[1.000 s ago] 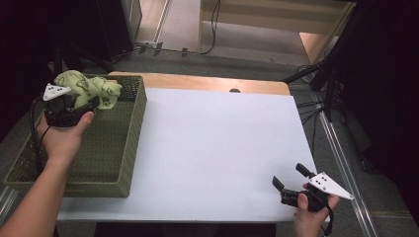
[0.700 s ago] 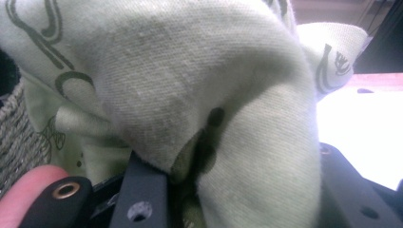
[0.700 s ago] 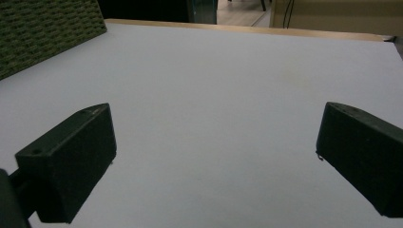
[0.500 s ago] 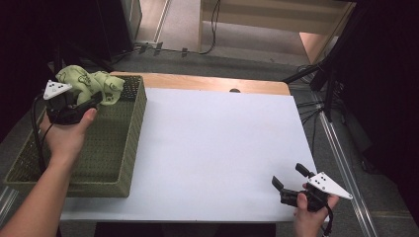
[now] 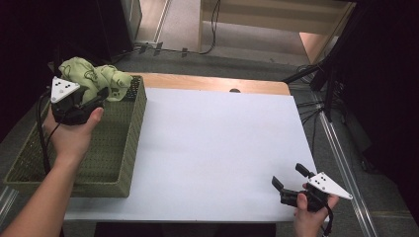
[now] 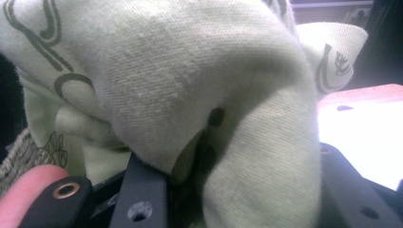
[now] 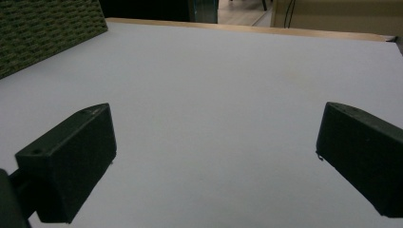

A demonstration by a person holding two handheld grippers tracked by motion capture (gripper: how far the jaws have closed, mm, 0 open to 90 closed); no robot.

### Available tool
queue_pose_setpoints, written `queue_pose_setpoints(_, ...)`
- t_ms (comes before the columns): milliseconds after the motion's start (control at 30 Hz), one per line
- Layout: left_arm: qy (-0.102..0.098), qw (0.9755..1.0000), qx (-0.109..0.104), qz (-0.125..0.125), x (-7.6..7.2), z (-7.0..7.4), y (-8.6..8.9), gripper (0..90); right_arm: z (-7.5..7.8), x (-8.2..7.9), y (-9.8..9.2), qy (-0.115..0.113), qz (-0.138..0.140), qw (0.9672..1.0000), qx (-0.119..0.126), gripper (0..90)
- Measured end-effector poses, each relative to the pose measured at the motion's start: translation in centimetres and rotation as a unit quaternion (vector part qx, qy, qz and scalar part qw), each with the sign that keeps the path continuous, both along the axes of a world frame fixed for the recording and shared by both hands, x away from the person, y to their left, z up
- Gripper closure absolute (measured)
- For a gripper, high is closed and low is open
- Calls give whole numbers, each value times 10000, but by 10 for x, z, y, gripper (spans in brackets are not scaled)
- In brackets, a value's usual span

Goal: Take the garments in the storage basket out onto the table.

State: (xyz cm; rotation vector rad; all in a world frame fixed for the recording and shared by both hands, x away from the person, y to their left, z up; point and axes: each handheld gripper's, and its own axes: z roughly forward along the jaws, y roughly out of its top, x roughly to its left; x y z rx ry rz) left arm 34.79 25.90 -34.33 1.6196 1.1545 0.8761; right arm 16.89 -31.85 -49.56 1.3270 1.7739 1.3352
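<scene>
A pale green cloth with dark printed marks (image 5: 94,78) is bunched up above the far end of the green woven basket (image 5: 121,148). My left gripper (image 5: 101,95) is shut on the cloth and holds it lifted over the basket's far rim. In the left gripper view the green cloth (image 6: 190,95) drapes over and between the black jaws, hiding most of what lies beyond. My right gripper (image 5: 288,177) rests near the white table's front right corner, open, with nothing between its fingers. In the right gripper view my right gripper (image 7: 214,156) faces bare white tabletop.
The white tabletop (image 5: 222,148) spreads to the right of the basket, with a wooden strip (image 5: 207,83) along its far edge. The basket's side (image 7: 43,33) stands far left in the right gripper view. Cables and metal rails lie on the floor beyond and to the right.
My left gripper has risen and moved away toward the basket's far end, carrying the green cloth with it. The right gripper has stayed where it was.
</scene>
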Motion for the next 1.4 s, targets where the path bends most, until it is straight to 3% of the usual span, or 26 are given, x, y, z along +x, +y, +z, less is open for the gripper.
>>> queue_pose_setpoints(333,-148,9997,-101,-143,-5,2,-14,600,0,0,-1,-11,-15,10000,7,0)
queue_pose_setpoints(733,-388,9975,-104,-588,-21,16,-43,600,0,0,-1,14,-26,10000,17,0)
queue_pose_setpoints(1000,-376,9932,-230,-1079,-33,22,-71,599,0,0,-1,10,-31,10000,17,0)
queue_pose_setpoints(1400,-322,9834,-221,-1772,-49,13,-123,599,0,0,-2,-6,-31,10000,23,0)
